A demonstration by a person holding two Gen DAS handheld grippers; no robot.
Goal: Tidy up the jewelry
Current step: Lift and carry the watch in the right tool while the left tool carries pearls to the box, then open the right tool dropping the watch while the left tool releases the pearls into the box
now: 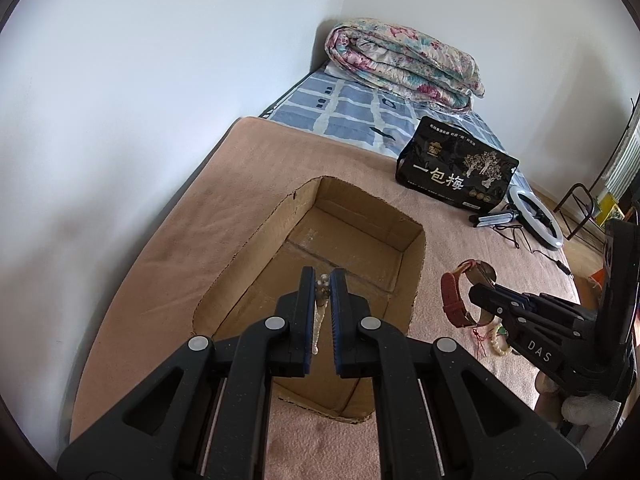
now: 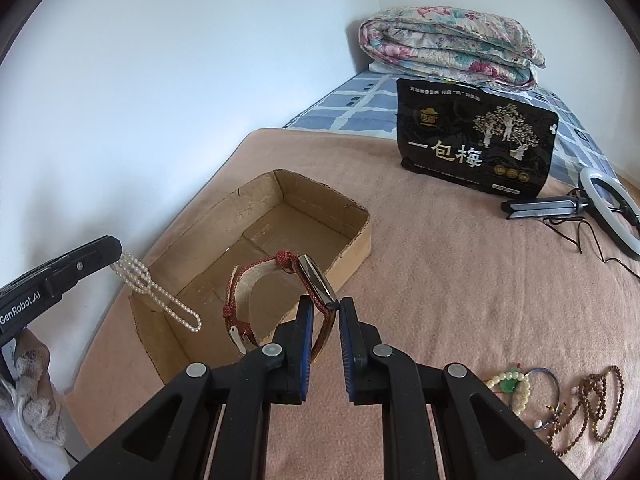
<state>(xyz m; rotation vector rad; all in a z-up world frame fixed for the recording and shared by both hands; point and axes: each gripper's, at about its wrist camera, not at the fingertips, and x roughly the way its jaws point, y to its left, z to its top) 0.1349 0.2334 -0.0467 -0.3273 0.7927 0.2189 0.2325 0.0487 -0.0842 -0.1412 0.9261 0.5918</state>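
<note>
Both grippers loaded over the box; release pending.

Left wrist view: left gripper [image 1: 323, 284] is clamped nearly shut on a pearl strand [image 1: 320, 300], which hangs between the pads above the open cardboard box [image 1: 240, 256]. Right gripper [image 1: 486, 294], marked "DAS", carries the red watch [image 1: 454, 296] just beside the box's right wall. Advice: lower the strand until its loop is inside the walls, then release, so nothing drapes over the rim. A black bag [image 1: 456, 172] reads "一包梅".

Right wrist view: right gripper [image 2: 325, 307] is closed tight on the watch [image 2: 316, 280], pinching it at the case edge, with the strap over the box [image 2: 356, 240]. Left gripper [image 2: 118, 250], marked "GenRobot.AI", holds the pearls [image 2: 160, 296] above the near-left corner. Advice: bring the watch further inward before opening. A bead bracelet [image 2: 516, 388] and brown beads [image 2: 600, 408] lie unsorted on the blanket [image 2: 440, 280].
</note>
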